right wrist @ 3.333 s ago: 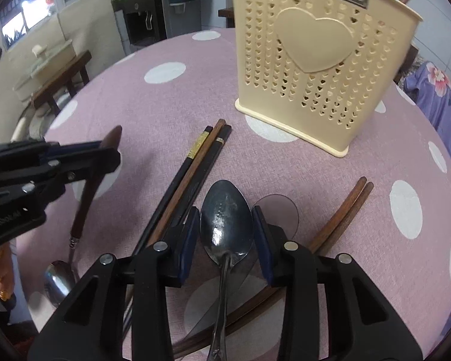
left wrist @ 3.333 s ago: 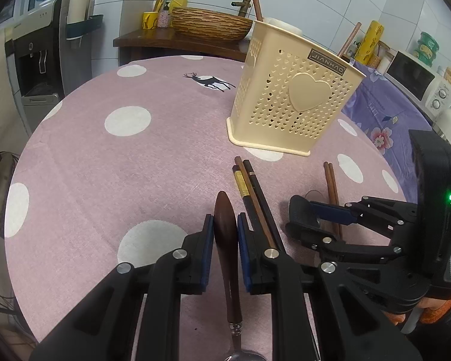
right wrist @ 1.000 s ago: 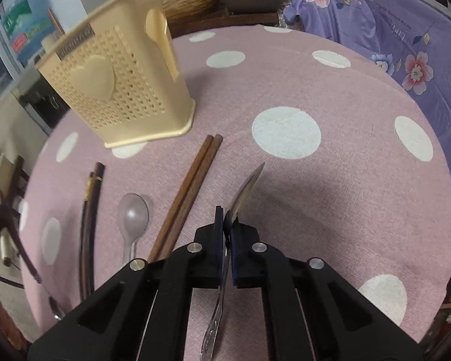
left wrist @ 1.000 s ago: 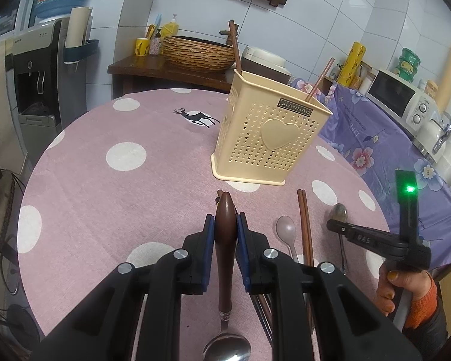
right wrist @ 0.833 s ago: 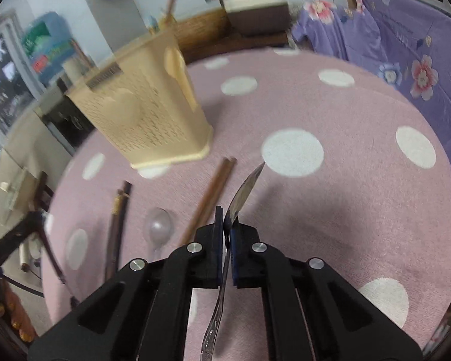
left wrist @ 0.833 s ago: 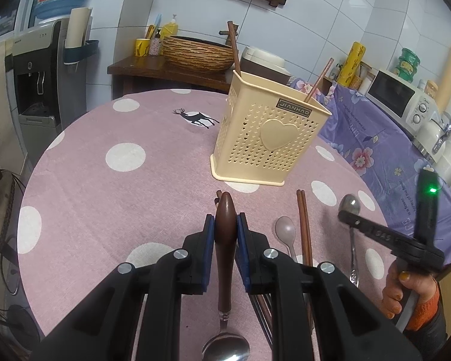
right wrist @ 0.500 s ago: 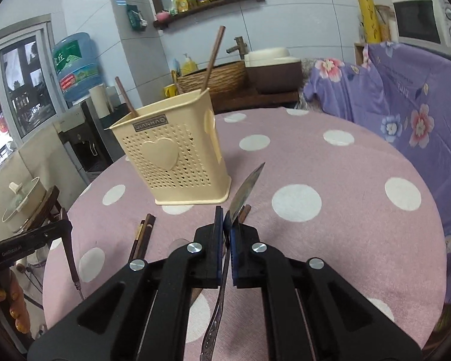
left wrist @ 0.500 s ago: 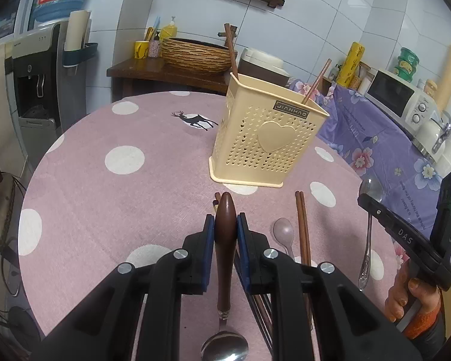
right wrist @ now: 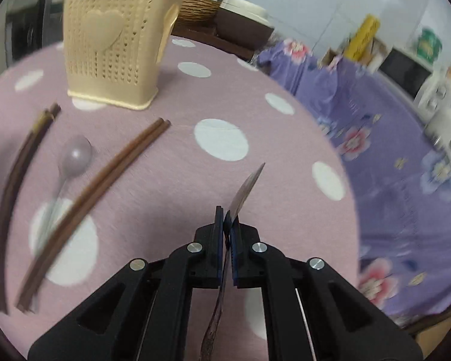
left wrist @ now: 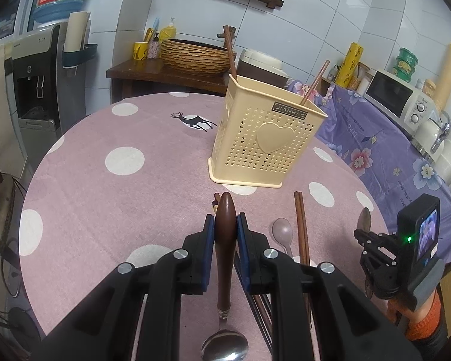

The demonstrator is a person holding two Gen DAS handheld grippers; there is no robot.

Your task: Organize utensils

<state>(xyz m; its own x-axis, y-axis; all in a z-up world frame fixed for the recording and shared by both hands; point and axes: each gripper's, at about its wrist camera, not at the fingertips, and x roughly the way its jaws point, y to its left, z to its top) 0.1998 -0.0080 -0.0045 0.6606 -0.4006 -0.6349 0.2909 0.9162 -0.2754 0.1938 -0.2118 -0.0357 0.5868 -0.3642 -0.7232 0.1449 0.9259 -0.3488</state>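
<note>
Left gripper [left wrist: 225,228] clamped on the wooden handle of a spoon [left wrist: 225,258], bowl hanging back toward the wrist, held above the table [left wrist: 90,186] in front of the caddy [left wrist: 264,144]; right gripper [right wrist: 225,225] pinched on the bowl edge of a steel spoon [right wrist: 246,186], up in the air to the right of the caddy. Both light and stiff, probably; the steel one slick and gripped edge-on, so likely to pivot, better taken on the handle. In front of the caddy: brown chopsticks [right wrist: 105,180], dark chopsticks [right wrist: 18,174], plastic spoon [right wrist: 75,156], and two chopsticks [left wrist: 312,84] already leaning out of the caddy, likely to foul a drop from above.
</note>
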